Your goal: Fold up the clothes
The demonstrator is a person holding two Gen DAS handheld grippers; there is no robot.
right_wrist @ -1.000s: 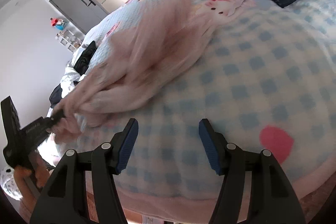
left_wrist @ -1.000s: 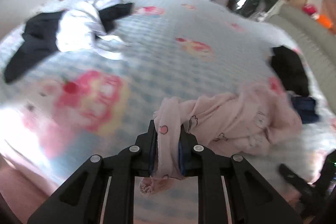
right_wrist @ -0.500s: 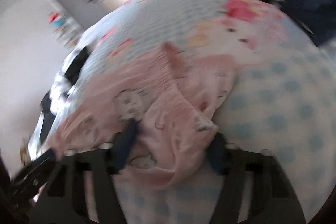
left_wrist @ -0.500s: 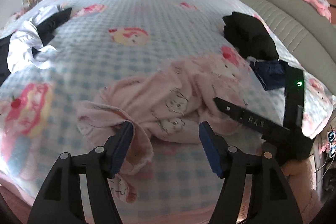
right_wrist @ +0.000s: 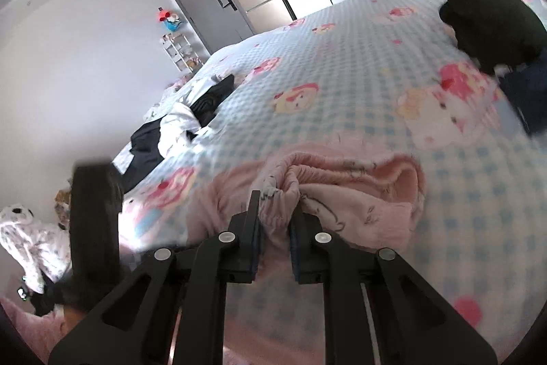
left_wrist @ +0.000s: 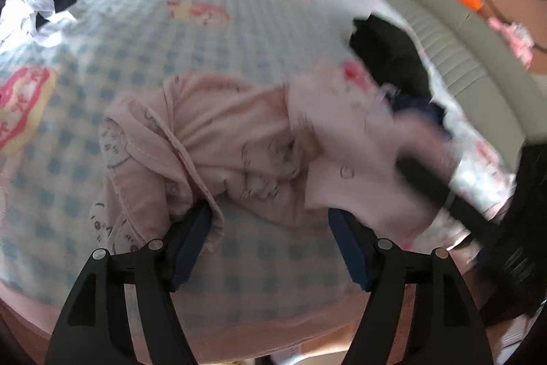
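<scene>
right gripper (right_wrist: pixel 277 228) pinching pink garment (right_wrist: pixel 342 190) — left gripper (left_wrist: pixel 270 248) agape

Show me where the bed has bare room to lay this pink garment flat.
The widest bare stretch of bedspread lies beyond the pink garment, between the black-and-white clothes pile and the black garment. A narrower strip runs along the near edge. It is crowded around the black garment and the navy piece.

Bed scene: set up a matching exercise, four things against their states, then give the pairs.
Things:
1 left gripper
2 right gripper
3 pink garment
4 black garment

States:
A shut on pink cloth
B lying near the bed's far right side
C jaws wide apart, just opened
D crumpled near the bed's front edge

Pairs: 1-C, 2-A, 3-D, 4-B
</scene>
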